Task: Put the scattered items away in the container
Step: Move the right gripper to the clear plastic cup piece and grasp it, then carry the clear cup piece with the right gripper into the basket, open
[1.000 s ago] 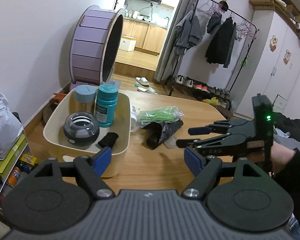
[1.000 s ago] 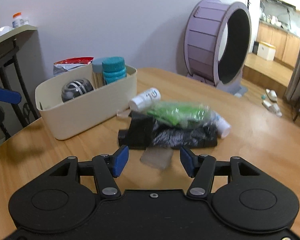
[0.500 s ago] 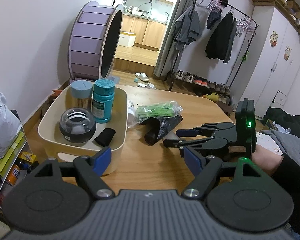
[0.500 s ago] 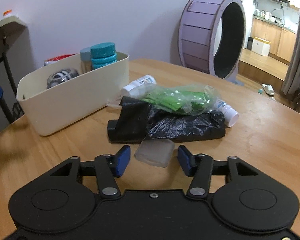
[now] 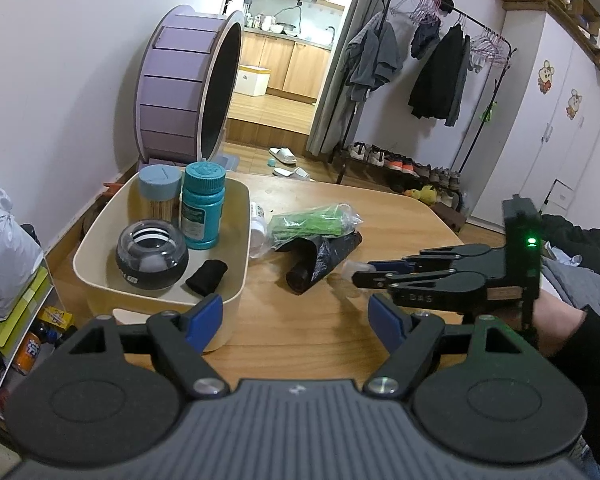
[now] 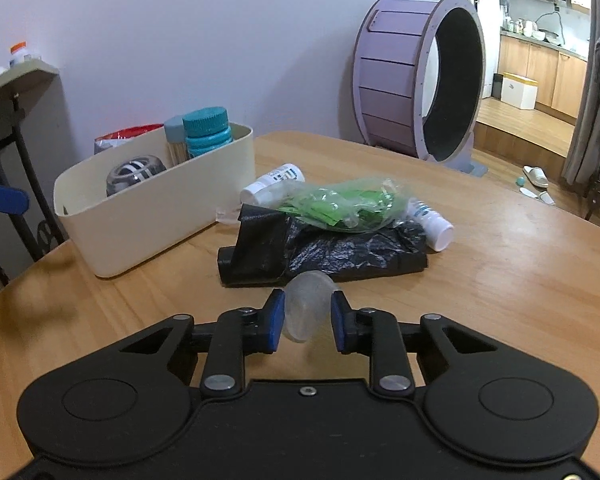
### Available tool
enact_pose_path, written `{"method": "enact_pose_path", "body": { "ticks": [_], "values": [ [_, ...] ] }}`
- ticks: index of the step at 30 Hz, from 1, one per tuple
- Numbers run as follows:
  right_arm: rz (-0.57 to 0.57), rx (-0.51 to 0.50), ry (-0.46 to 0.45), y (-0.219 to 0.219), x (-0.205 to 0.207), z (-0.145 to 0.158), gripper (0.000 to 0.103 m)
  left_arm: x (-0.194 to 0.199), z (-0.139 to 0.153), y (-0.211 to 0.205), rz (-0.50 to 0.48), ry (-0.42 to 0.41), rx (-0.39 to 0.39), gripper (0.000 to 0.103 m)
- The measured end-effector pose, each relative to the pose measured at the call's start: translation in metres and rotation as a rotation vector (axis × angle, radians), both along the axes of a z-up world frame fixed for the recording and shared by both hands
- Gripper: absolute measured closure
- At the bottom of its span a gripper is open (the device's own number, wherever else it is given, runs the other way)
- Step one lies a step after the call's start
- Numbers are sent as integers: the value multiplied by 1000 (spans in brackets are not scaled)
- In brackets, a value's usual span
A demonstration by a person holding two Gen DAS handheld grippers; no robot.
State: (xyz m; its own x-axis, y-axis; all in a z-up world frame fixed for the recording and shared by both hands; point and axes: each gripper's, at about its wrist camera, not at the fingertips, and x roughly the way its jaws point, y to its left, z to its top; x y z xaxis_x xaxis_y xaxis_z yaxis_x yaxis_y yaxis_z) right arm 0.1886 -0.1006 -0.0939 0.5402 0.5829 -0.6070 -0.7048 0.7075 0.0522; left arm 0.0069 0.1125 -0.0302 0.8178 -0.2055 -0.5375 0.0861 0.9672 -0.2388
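Observation:
A cream bin (image 5: pixel 236 216) (image 6: pixel 160 216) holds a teal bottle (image 5: pixel 202 208), a blue-capped jar (image 5: pixel 159 196), a dark ball (image 5: pixel 152 256) and a black cloth (image 5: pixel 206 276). Beside it on the table lie a black bag roll (image 6: pixel 320 248) (image 5: pixel 320 260), a green packet (image 6: pixel 340 204) (image 5: pixel 312 224) and two white bottles (image 6: pixel 272 184) (image 6: pixel 430 220). My right gripper (image 6: pixel 308 314) (image 5: pixel 360 274) is shut on a small clear plastic box (image 6: pixel 306 308) just in front of the black bag. My left gripper (image 5: pixel 296 320) is open and empty, near the bin's front corner.
A purple wheel (image 5: pixel 188 92) stands on the floor behind the table. A clothes rack (image 5: pixel 440 60) and shoes are at the back right. A shelf with bags and bottles (image 5: pixel 12 280) is left of the table.
My right gripper has moved forward onto the clear box and closed its jaws on it. The left gripper has barely moved.

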Motion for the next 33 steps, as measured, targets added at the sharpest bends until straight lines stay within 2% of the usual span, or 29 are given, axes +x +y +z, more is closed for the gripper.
{"method": "enact_pose_path", "body": {
  "ticks": [7, 18, 27, 29, 31, 33],
  "values": [
    [-4, 63, -31, -9, -11, 27, 78, -3, 5, 4, 6, -19, -5, 24],
    [139, 108, -75, 53, -6, 60, 78, -15, 14, 39, 124, -21, 14, 24],
    [248, 98, -75, 118, 8, 60, 75, -20, 19, 60, 167, -26, 8, 24],
    [254, 78, -76, 128, 12, 56, 73, -20, 18, 63, 171, -23, 2, 24],
    [252, 67, -71, 133, 14, 51, 65, -20, 16, 65, 175, -17, 1, 24],
    [254, 48, -74, 138, 15, 46, 65, -19, 15, 66, 177, -15, -1, 24]
  ]
}}
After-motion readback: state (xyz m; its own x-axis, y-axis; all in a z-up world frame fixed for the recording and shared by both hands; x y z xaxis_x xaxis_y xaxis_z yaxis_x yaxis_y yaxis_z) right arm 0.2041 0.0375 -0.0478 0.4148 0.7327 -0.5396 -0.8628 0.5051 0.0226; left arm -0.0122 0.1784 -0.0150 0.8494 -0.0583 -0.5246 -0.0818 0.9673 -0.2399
